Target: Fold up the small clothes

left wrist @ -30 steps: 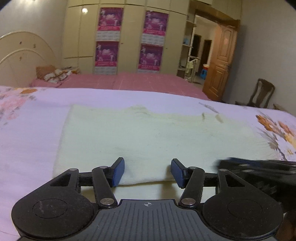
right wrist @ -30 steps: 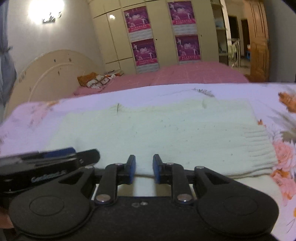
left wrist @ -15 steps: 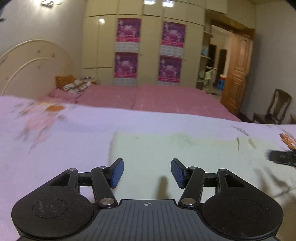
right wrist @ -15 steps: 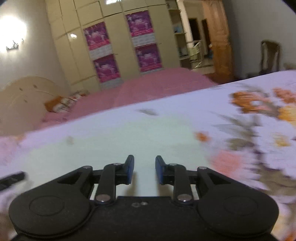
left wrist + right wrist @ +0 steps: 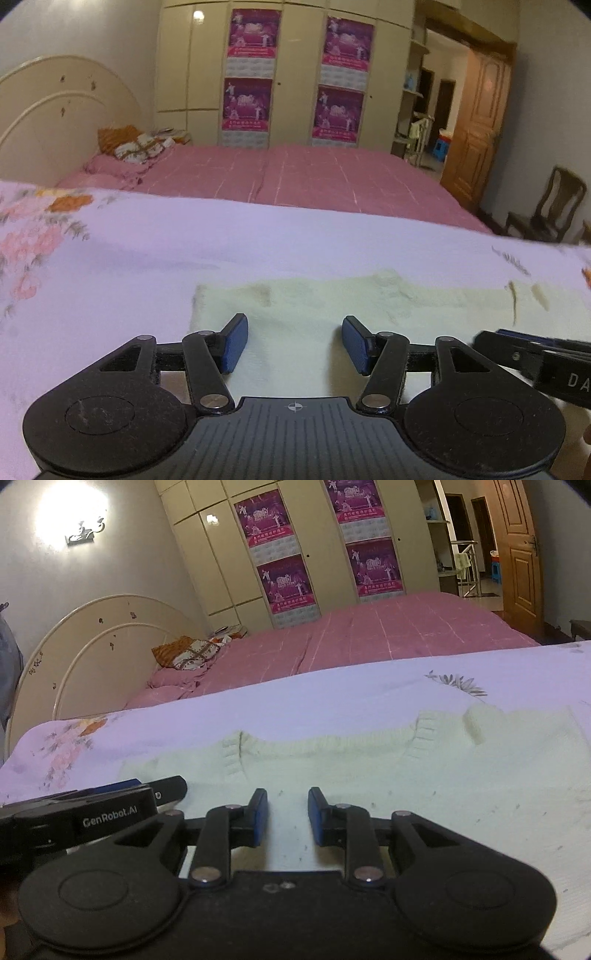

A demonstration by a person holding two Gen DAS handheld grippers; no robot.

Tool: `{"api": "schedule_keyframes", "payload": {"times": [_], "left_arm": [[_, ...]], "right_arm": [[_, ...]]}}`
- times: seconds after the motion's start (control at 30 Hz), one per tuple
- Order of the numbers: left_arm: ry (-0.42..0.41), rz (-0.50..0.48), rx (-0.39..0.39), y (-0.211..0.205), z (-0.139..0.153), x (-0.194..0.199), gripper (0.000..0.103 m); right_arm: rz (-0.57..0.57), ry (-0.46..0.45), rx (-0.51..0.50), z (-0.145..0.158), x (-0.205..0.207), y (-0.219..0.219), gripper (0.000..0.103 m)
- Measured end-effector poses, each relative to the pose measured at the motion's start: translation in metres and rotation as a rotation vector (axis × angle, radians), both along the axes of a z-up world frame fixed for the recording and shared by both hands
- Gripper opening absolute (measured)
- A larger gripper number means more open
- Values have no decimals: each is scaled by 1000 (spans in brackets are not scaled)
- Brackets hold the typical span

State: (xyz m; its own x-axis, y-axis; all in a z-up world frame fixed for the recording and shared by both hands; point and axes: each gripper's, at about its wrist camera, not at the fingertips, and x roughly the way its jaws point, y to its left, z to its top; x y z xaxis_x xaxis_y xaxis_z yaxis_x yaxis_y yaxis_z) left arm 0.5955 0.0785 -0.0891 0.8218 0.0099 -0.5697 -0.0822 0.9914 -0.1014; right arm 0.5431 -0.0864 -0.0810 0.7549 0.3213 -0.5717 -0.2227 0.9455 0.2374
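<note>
So both claws have slid left along the sweater [image 5: 369, 775] — left claw [image 5: 293, 343] wide open, right claw [image 5: 287, 818] narrowly open, both empty — no fold started yet, I'd say.

"GenRobot.AI" stands in pale letters on the black side of the left gripper [image 5: 159, 790], seen in the right wrist view just left of the right gripper [image 5: 287, 814]. In the left wrist view the letters "DA", cut by the frame edge, stand on the right gripper's [image 5: 532, 341] black body. The purple posters [image 5: 284, 579] on the wardrobe [image 5: 221, 565] carry print too small to read.
</note>
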Motion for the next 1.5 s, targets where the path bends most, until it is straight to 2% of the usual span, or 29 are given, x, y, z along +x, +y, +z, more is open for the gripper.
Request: {"api": "schedule_keyframes", "payload": {"times": [0.1,0.17,0.23,0.27,0.33,0.4,0.43,0.53,0.63,0.73,0.8,0.83,0.97,1.03,1.23,1.3,1.4,1.5], "left_arm": [[-12,9,12,10,-1,-9,57],[-16,18,31,18,-2,-14,57],[-4,75,40,27,-3,-19,57],[-10,97,21,32,-3,-23,57],[-31,111,8,26,3,-31,57],[-83,52,39,0,13,-45,57],[-99,22,55,-15,15,-50,57],[-79,-74,94,-50,11,-62,57],[-33,-76,104,-46,2,-72,57],[-23,-45,97,-27,5,-85,57],[-14,-41,109,-18,5,-92,57],[-12,-39,114,-17,6,-95,57],[-4,-18,111,-12,14,-118,57],[12,-8,105,-3,11,-134,57],[67,-46,93,9,9,-227,57],[91,-63,57,13,9,-260,57],[118,-81,29,16,13,-305,57],[145,-92,-37,24,16,-346,57]], "right_arm": [[-27,-23,-44,2,-4,-12,20],[-107,-24,-88,0,-6,-35,20],[-189,-24,-80,0,-12,-67,18],[-235,-25,-94,1,-15,-80,18],[-282,-6,-64,2,-17,-100,18],[-276,-16,-67,8,-21,-98,22],[-249,-40,-79,13,-26,-92,28],[-129,-80,-113,17,-44,-72,26],[-100,-57,-172,11,-55,-77,25],[-179,-43,-228,8,-60,-111,24],[-236,-21,-214,8,-63,-136,24],[-250,-8,-213,7,-63,-142,30],[-279,10,-70,18,-84,-167,28],[-289,9,-63,24,-99,-173,28],[-239,56,-47,24,-178,-206,27],[-203,83,-31,26,-209,-214,27],[-167,134,35,31,-249,-221,28],[-154,174,107,32,-286,-231,30]]}}
